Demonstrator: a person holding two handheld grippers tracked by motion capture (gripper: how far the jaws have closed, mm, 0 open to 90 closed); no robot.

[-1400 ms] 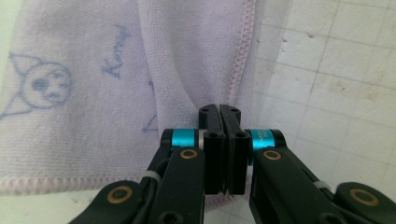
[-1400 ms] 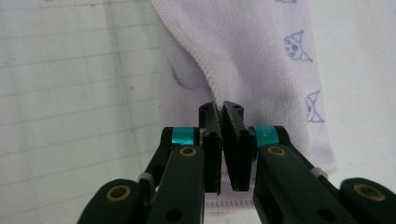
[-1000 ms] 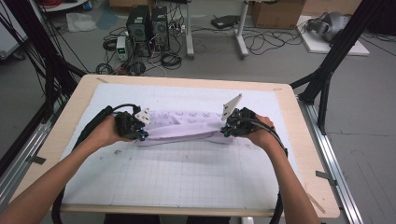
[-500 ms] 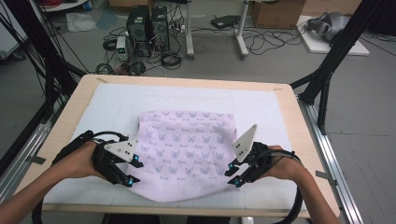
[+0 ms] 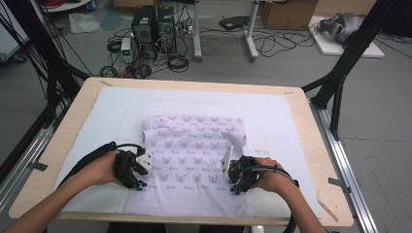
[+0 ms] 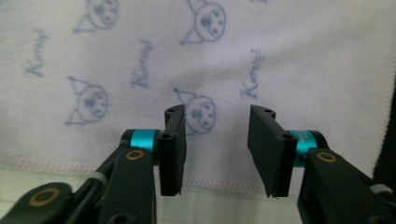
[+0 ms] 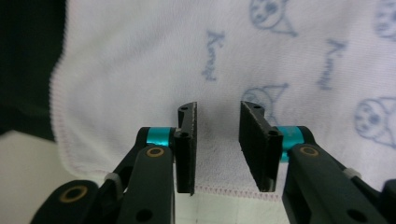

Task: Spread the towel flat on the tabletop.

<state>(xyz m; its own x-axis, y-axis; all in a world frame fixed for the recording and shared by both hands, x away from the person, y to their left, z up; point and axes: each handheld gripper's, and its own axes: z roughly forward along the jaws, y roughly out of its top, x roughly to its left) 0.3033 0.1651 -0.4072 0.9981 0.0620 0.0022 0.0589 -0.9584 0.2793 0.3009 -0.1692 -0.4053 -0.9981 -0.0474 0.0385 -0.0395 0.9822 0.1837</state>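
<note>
Both hands have pulled back from the middle of the tabletop to its near side, and the towel, a bunched strip between them a second ago, now lies spread out flat with its near hem close to the front edge. The left tongs and right tongs gripped the cloth then. Their jaws have just been opening; the left pair has eased in a little again, and both now stand spread with nothing pinched.

The towel is soft terry, very pale lilac, printed with small blue cartoon cat faces and a script word, and it is roughly rectangular. Its far end is folded into a few shallow ridges. It rests on a white gridded mat covering a pale wooden top with rounded corners.

The high view shows the whole layout: the left tongs at the towel's near left edge, the right tongs over its near right part, a grey three-cornered plate on each, black cables trailing back along the forearms.

The left gripper view brings out what the high view cannot: the looped weave, the pink stitched hem, and the flat black jaws held apart above the cloth. The right gripper view shows the same spread jaws of the right tongs over the towel's rounded corner.
</note>
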